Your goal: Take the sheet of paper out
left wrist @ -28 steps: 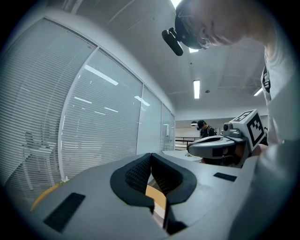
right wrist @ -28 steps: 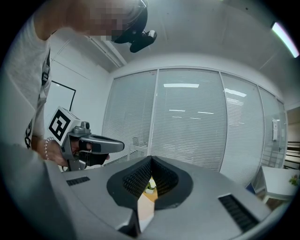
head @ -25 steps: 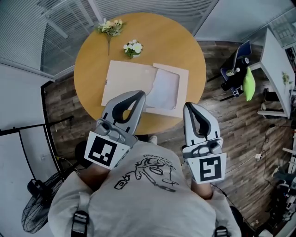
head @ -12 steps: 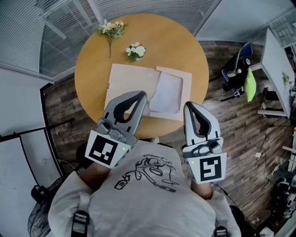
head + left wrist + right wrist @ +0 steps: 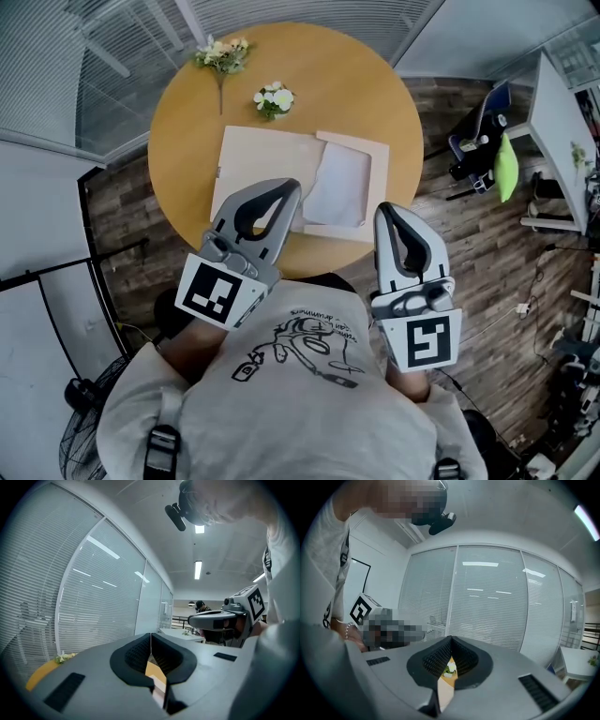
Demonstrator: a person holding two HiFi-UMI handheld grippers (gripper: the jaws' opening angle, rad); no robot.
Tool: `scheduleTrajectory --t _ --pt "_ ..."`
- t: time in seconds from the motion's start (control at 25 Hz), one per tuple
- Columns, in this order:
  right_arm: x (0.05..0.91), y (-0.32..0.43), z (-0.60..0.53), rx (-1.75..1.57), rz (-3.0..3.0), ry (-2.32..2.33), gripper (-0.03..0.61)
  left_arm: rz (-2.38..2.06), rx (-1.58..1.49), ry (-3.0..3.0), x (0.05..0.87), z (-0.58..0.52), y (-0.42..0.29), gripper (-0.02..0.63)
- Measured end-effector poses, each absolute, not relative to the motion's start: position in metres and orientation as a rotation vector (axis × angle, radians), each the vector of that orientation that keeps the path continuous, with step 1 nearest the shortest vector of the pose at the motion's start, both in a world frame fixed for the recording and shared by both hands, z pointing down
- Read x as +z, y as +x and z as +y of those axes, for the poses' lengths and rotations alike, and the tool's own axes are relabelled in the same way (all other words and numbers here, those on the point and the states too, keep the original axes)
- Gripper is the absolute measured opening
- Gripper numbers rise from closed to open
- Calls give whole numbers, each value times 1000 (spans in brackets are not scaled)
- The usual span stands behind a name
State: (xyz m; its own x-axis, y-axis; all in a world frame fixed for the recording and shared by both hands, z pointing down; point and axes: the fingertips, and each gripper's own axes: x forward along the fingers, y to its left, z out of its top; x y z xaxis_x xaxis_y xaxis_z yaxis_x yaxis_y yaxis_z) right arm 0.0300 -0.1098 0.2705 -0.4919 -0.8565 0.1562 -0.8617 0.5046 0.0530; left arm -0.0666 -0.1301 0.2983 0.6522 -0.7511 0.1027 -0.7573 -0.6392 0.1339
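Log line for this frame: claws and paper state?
left claw: shut, empty | right claw: shut, empty | sheet of paper: on beige folder, untouched | stage: not yet grasped

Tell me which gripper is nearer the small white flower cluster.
Left. In the head view the left gripper sits directly toward the person from the flower cluster; the right gripper is farther, down and off to the right.
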Motion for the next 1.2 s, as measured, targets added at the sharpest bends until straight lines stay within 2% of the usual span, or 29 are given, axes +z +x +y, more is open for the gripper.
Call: scheduleTrajectory --t 1.2 --pt "268 42 -118 44 -2573 1508 7 -1134 287 2552 450 -154 -40 67"
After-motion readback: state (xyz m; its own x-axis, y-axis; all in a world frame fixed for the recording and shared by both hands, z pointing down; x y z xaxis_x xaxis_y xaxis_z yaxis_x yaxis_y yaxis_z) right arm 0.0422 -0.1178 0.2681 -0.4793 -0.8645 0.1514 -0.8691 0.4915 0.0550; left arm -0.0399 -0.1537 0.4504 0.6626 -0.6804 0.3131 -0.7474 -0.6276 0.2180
